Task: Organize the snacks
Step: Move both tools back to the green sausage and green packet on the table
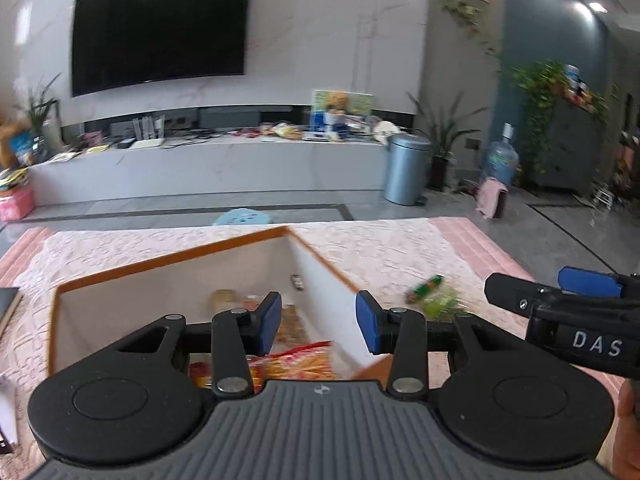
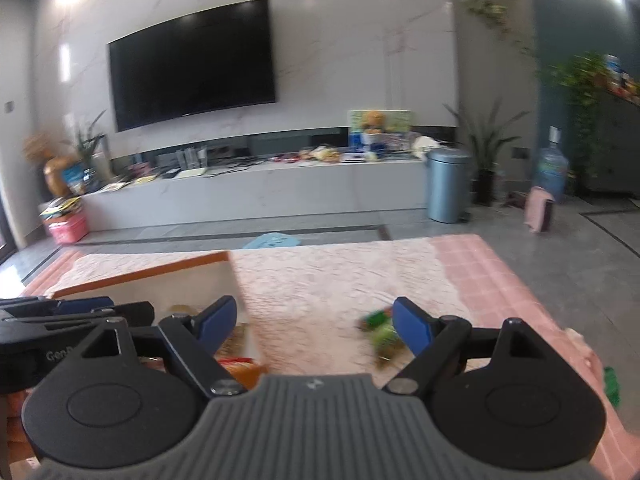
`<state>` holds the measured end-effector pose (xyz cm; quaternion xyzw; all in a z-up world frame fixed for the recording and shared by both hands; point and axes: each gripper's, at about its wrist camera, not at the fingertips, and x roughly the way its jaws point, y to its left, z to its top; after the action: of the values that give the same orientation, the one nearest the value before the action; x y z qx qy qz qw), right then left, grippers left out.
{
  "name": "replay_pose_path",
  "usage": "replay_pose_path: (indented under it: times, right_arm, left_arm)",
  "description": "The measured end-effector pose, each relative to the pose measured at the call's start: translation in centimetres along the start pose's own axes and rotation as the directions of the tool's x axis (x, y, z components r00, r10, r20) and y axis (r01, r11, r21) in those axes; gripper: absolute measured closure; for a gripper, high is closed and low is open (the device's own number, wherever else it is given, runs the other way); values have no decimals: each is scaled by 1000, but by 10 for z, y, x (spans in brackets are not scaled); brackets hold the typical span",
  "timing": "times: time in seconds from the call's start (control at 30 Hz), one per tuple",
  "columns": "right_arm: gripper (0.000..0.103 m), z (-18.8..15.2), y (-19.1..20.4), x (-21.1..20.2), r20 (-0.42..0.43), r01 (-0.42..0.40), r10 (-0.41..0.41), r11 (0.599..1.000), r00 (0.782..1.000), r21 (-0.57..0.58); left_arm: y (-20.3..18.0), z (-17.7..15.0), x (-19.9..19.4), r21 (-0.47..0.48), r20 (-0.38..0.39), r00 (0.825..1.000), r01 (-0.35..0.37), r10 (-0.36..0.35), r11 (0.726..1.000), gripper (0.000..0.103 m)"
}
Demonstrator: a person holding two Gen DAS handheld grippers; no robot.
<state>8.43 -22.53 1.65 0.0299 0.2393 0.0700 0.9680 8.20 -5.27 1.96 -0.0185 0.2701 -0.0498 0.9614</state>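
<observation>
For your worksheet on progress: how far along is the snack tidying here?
Done: several packets already lie in the box. In hand: nothing; the left gripper and right gripper are both open and empty. Left: the green snack packets on the tablecloth.

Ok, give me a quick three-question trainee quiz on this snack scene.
1. True or false: the green snacks lie inside the box.
2. Which gripper stands wider: A left gripper, B right gripper?
3. Fill in: the table is covered by a ____ cloth.

Key: 1 false, they lie on the cloth beside the box. 2 B. 3 pink.
</observation>
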Motion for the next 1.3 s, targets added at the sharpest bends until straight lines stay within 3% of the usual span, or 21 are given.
replay_pose_path:
  times: [0.2, 0.4, 0.5, 0.67, 1.0, 1.13, 1.3]
  right_arm:
    - [20, -14, -40, 2, -26, 68, -66, 995, 997, 72]
    - [20, -20, -66, 10, -55, 101, -95, 990, 994, 102]
    - [20, -21, -76, 18, -67, 102, -95, 989, 993, 102]
    - [20, -20, -89, 33, -85, 103, -95, 989, 992, 103]
    - [25, -18, -90, 99, -168, 28, -22, 999, 986, 33]
    - [31, -15, -90, 135, -216, -1, 6, 1000, 976, 21]
    - [31, -19, -92, 184, -280, -13, 17, 1000, 960, 15]
  left_arm:
    - [-22, 3, 17, -4, -75, 991, 109, -109, 994, 59]
    - [-41, 12, 40, 29, -156, 974, 171, -164, 985, 62]
    - [-43, 19, 51, 20, -179, 962, 215, -208, 976, 49]
    - [-49, 28, 70, 19, -218, 941, 268, -258, 963, 49]
    - [-65, 35, 117, 140, -316, 926, 263, -209, 955, 54]
    - [-67, 39, 134, 182, -332, 927, 246, -176, 952, 55]
    - [-67, 45, 159, 213, -363, 918, 250, -161, 945, 55]
